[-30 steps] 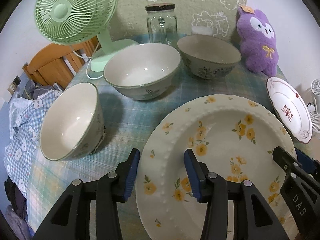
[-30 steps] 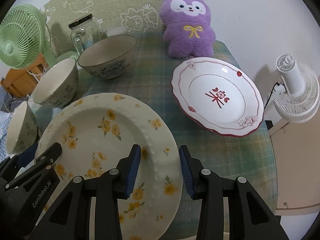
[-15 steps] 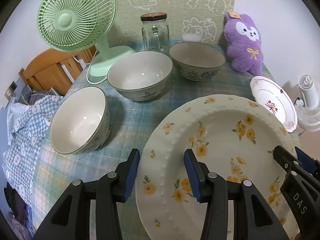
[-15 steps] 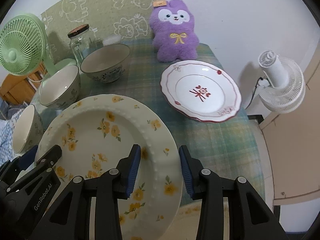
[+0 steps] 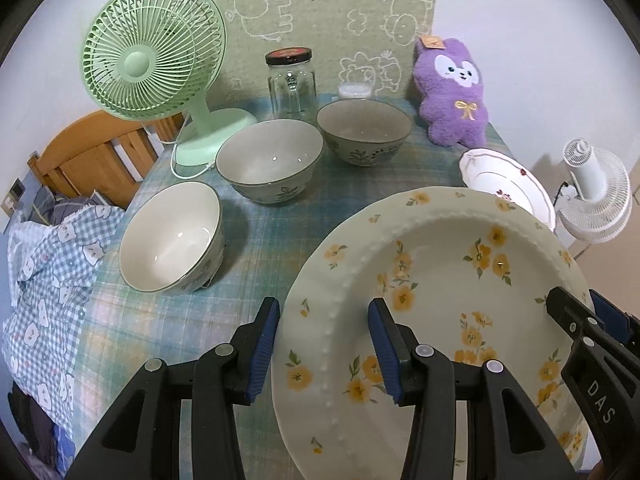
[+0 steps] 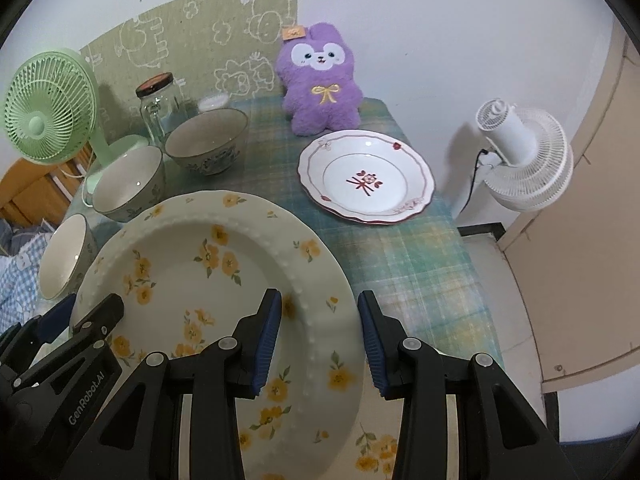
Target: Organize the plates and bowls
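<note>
A large cream plate with yellow flowers [image 5: 440, 280] [image 6: 208, 272] is held in the air above the table by both grippers. My left gripper [image 5: 324, 344] straddles its left rim. My right gripper [image 6: 318, 340] straddles its right rim. Both sets of jaws stand apart around the rim and it is unclear whether they press on it. A white plate with a red pattern [image 6: 366, 178] [image 5: 508, 184] lies at the right of the table. Three bowls stand at the left: a near one [image 5: 172, 238], a middle one [image 5: 270, 160] and a far one [image 5: 364, 130].
A green desk fan [image 5: 154, 60], a glass jar [image 5: 291, 80] and a purple plush toy [image 5: 452, 92] stand along the back of the table [image 6: 400, 248]. A white fan [image 6: 524, 160] stands off the right edge. A checked cloth [image 5: 48, 264] hangs at the left.
Both grippers have risen with the flowered plate. The table, the bowls and the red-patterned plate now look smaller and farther below.
</note>
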A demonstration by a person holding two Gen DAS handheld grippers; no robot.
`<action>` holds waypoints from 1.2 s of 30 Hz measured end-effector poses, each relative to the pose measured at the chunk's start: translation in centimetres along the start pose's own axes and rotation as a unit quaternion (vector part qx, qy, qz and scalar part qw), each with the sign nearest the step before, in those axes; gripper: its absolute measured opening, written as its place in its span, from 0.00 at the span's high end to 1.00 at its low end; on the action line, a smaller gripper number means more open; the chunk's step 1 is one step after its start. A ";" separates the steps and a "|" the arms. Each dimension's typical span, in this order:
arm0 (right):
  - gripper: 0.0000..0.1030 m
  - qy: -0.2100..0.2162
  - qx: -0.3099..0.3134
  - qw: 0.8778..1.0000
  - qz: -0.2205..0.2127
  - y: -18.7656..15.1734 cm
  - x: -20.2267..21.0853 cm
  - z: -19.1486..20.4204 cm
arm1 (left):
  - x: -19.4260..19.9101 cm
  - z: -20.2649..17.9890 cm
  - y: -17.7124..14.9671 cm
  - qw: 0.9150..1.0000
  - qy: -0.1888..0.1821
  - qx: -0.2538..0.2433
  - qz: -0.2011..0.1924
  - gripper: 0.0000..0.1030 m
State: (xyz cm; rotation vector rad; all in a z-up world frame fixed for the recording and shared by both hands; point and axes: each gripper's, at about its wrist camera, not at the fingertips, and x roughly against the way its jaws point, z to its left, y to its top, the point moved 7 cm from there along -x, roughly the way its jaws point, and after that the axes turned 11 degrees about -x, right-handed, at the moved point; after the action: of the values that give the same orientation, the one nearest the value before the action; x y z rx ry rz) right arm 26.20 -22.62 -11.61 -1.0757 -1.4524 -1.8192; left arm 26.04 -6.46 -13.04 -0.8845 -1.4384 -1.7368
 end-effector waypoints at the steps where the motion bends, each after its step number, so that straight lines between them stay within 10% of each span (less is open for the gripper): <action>1: 0.58 -0.001 -0.002 1.000 -0.002 -0.1 0.3 0.0 | 0.2 0.0 -0.1 1.000 -0.001 -0.002 -0.001 0.55; 36: 0.58 -0.016 -0.022 1.000 0.005 -5.6 3.4 -7.3 | 3.1 -6.0 -5.3 0.999 -0.026 -0.037 0.004 0.55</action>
State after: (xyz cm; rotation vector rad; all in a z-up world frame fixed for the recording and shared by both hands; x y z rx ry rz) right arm 18.13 -28.13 -12.15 -1.1372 -1.4299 -1.8421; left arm 19.52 -11.95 -13.94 -0.9792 -1.4091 -1.7844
